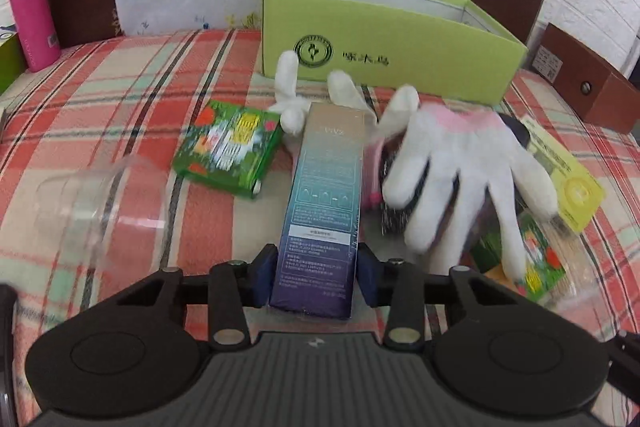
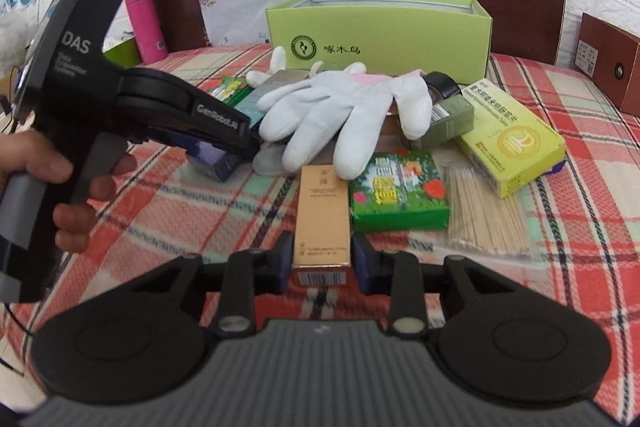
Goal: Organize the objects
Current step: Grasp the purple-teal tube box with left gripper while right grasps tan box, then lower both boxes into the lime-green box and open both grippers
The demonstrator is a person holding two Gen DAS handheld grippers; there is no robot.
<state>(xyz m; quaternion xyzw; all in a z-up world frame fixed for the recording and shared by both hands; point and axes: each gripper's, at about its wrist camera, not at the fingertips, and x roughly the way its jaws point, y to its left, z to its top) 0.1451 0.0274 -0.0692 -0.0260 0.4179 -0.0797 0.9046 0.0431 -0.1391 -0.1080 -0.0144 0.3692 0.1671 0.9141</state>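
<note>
The open green box [image 2: 376, 27] stands at the back of the checked tabletop [image 2: 560, 187]. In front of it lies a white glove [image 2: 328, 111] over the pile. The left hand-held gripper [image 1: 318, 267] is clamped on a long blue carton [image 1: 324, 203] left of the glove; the right hand-held gripper [image 2: 322, 251] is clamped on a tan carton [image 2: 322, 215] nearer than the glove.

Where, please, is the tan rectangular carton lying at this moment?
In the right wrist view the tan rectangular carton lies low at centre on the plaid cloth, between the right gripper's pads, left of the green flowered box.
</note>
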